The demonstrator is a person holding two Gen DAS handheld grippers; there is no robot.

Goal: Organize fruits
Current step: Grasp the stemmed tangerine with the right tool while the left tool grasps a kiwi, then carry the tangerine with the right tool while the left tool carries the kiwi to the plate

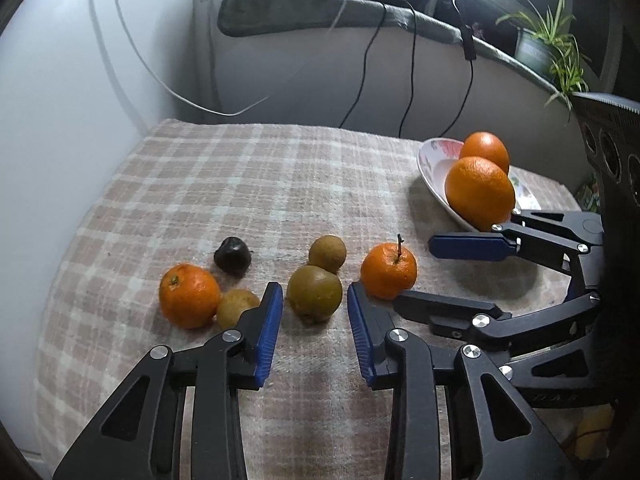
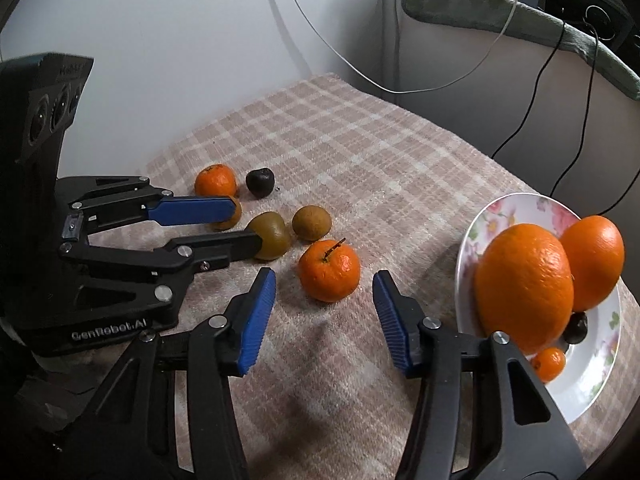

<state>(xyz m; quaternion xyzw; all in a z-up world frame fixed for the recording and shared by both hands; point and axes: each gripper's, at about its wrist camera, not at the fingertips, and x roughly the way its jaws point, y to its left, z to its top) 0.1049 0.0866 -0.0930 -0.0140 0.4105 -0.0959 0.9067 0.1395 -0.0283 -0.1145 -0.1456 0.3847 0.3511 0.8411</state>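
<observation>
Loose fruit lies on the checked cloth (image 1: 248, 184). My left gripper (image 1: 315, 308) is open, its fingers either side of a brown-green fruit (image 1: 314, 294); a second one (image 1: 327, 254) sits behind it. A stemmed mandarin (image 1: 388, 270) lies right of them. My right gripper (image 2: 324, 288) is open around that mandarin (image 2: 329, 270) and it also shows in the left wrist view (image 1: 412, 276). Another mandarin (image 1: 189, 295), a small brown fruit (image 1: 236, 307) and a dark fruit (image 1: 232, 257) lie at the left. A floral plate (image 2: 516, 208) holds two big oranges (image 2: 524, 284) and small fruit.
A wall stands to the left and a padded ledge (image 1: 304, 12) with cables and a power strip behind the table. A potted plant (image 1: 548, 44) stands at the far right. The cloth's edges fall away at left and front.
</observation>
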